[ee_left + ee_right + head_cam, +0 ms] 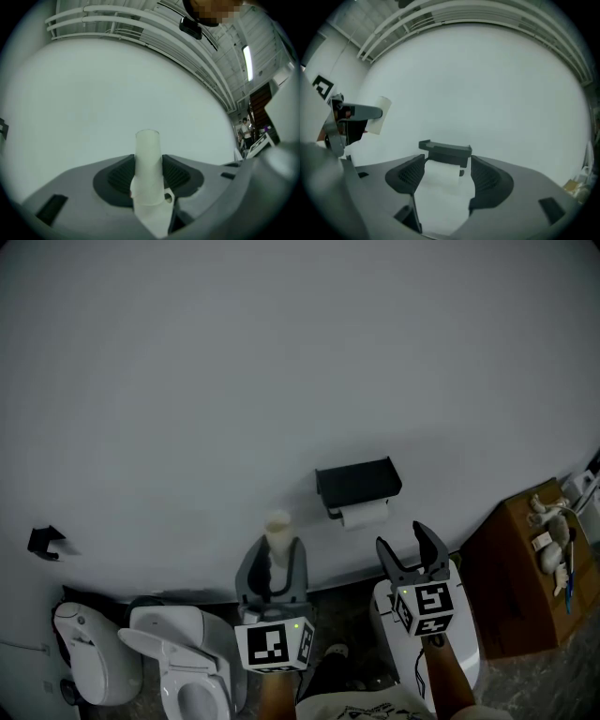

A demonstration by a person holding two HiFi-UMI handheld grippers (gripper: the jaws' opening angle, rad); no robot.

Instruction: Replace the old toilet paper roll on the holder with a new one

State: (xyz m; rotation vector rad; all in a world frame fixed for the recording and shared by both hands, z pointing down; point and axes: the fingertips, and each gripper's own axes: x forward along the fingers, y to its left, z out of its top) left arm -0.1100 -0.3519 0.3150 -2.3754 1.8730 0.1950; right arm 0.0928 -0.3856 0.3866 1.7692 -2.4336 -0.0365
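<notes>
Now the bare core is off the holder, which carries a white roll
Left gripper [278,554] clamps the pale, hollow cardboard tube [147,154] low down, ribbed dark pads pressing both sides, upright at near left; light, thin-walled and probably easy to crush, it wants a gentle squeeze across its middle. Right gripper [400,534] stands with jaws wide apart, holding nothing, pointed at the soft white paper roll [364,514] under the black box-shaped holder [359,484] on the smooth grey wall [281,381], far right of the tube
</notes>
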